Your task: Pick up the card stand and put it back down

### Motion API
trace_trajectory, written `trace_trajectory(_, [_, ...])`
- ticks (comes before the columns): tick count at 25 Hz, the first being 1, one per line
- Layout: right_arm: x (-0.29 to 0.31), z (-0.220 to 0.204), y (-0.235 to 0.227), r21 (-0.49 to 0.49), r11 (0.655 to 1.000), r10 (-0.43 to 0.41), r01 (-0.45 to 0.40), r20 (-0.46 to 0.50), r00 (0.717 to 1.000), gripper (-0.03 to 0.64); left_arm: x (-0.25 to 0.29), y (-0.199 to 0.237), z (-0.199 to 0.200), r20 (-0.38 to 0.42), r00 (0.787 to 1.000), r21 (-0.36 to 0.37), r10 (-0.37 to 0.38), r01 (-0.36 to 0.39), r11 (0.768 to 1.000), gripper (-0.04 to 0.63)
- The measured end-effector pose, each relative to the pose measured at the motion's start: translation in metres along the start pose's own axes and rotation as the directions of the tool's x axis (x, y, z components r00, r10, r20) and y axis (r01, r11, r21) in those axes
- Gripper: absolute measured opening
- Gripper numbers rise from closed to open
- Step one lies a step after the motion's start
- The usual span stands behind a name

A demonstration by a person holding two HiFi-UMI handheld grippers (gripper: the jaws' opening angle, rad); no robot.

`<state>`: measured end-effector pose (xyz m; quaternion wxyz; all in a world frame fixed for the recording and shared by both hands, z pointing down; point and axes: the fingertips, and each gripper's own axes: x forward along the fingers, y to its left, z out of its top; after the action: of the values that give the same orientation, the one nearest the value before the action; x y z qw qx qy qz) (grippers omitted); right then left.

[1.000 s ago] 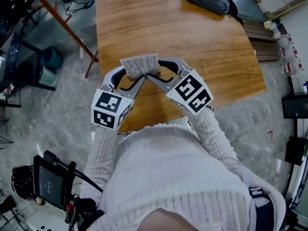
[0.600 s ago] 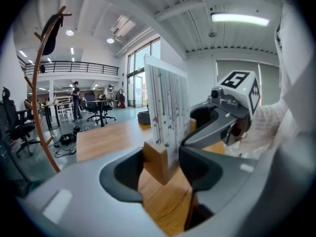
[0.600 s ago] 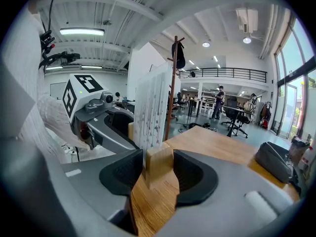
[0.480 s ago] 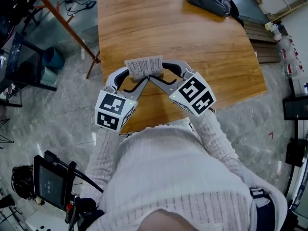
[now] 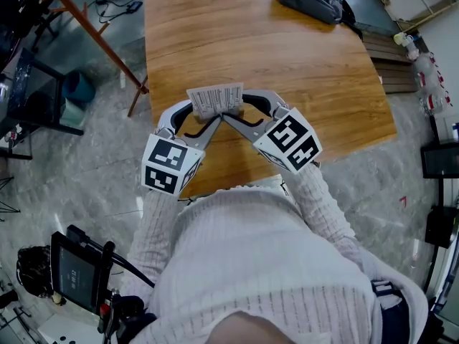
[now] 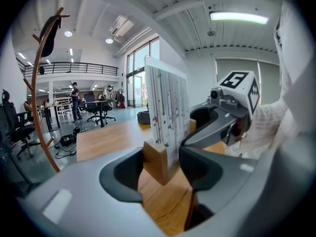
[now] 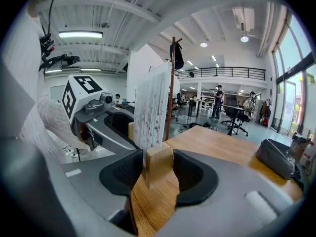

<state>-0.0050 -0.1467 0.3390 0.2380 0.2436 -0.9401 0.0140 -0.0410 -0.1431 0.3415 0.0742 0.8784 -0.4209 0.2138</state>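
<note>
If one grip slackened first, the card stand (image 5: 215, 99) could tip

The left hand-held gripper (image 6: 162, 157) and the right hand-held gripper (image 7: 158, 159) each pinched one end of its wooden base (image 6: 154, 168), at the near part of the counter (image 5: 287, 70). An uneven release or a tilted set-down would probably let the tall card (image 6: 168, 102) pull it over

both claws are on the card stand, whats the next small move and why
Probably lift both claws straight up together, a little. The left claw and the right claw each pinch one end of the card stand, its card upright above the table. Whether it has left the wood yet I cannot tell, so keep it level and slow.
</note>
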Motion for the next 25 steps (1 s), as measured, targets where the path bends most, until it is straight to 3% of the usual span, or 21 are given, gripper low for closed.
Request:
trace_trajectory(12, [0.02, 0.001, -0.009, -0.009, 1.0, 0.02, -0.02, -0.014, 1.0, 0.195, 0.009, 0.019, -0.005, -0.012, 1.0, 0.004, 0.007, -0.007, 1.0, 0.233])
trace_trajectory(25, [0.08, -0.054, -0.019, 0.076, 0.995, 0.074, -0.066, -0.098, 0.992, 0.19, 0.052, 0.045, -0.066, -0.114, 0.993, 0.018, -0.02, 0.022, 1.0, 0.232])
